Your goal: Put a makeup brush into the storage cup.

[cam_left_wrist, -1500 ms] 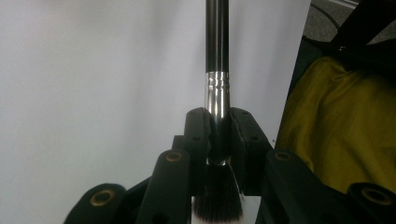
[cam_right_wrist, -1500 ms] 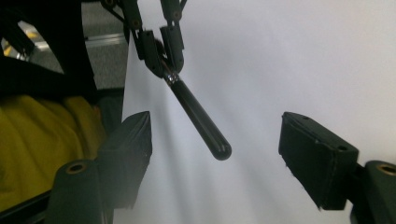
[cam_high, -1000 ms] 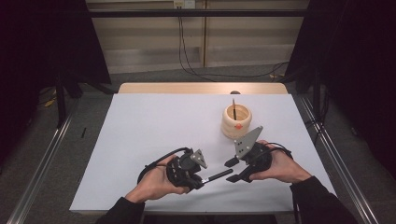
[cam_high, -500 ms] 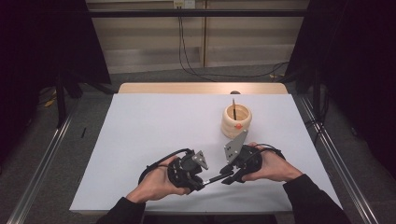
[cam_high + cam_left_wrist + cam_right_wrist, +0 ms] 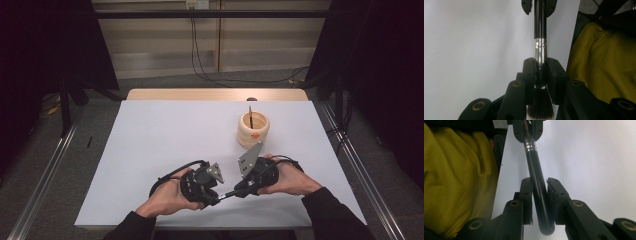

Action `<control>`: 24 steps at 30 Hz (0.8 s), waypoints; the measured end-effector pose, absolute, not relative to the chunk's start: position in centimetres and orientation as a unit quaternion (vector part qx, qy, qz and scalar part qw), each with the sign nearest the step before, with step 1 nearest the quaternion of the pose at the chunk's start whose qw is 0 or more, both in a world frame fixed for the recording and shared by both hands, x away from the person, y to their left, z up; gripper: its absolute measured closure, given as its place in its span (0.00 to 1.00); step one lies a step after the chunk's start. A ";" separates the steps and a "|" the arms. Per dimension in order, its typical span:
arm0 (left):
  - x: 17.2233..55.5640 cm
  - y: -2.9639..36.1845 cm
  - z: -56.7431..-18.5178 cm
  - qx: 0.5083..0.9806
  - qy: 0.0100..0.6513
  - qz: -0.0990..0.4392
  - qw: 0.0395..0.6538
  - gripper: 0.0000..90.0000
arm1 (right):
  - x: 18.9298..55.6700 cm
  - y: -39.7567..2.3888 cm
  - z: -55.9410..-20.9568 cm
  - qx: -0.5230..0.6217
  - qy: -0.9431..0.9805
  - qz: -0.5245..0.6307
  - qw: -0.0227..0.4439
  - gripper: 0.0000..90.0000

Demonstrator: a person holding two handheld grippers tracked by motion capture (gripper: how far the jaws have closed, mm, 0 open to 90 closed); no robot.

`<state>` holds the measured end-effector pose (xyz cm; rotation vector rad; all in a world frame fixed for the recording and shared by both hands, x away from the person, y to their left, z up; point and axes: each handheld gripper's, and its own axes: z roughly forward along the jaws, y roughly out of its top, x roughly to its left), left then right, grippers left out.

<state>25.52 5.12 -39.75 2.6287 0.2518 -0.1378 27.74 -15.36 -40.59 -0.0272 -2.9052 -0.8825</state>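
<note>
High view: both grippers are meeting over the near part of the white table [image 5: 150, 150], in front of the wooden cup [image 5: 253, 129]. The left gripper [image 5: 216, 197] is lying nearer the table edge than the cup; the right gripper [image 5: 239, 190] is facing it from just below the cup. A thin dark brush [image 5: 227, 194] is bridging the two, and the jaw contact is too small to read here. A stick is standing upright in the cup.

Left gripper view: the left gripper [image 5: 541, 72] is clamping the brush [image 5: 540, 32] at the base of its silver ferrule [image 5: 540, 52], with the bristles [image 5: 540, 105] splaying toward the camera behind the pads. The black handle is running away to the right gripper's jaws at the top edge. Yellow cloth [image 5: 599, 62] is showing at the right, off the table.

Right gripper view: the right gripper [image 5: 541, 192] has just been closing its jaws, with the brush [image 5: 537, 182] handle's rounded end between them; the left pad is touching the handle, while the right pad is standing just beside it with a sliver of gap. The ferrule [image 5: 530, 145] is sitting far off, at the left gripper's jaws.
</note>
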 end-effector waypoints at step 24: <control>25.8 5.4 -39.7 0.955 0.077 -0.038 0.284 0.56 | 27.5 -16.0 -40.3 -0.003 -0.952 -0.304 0.046 0.88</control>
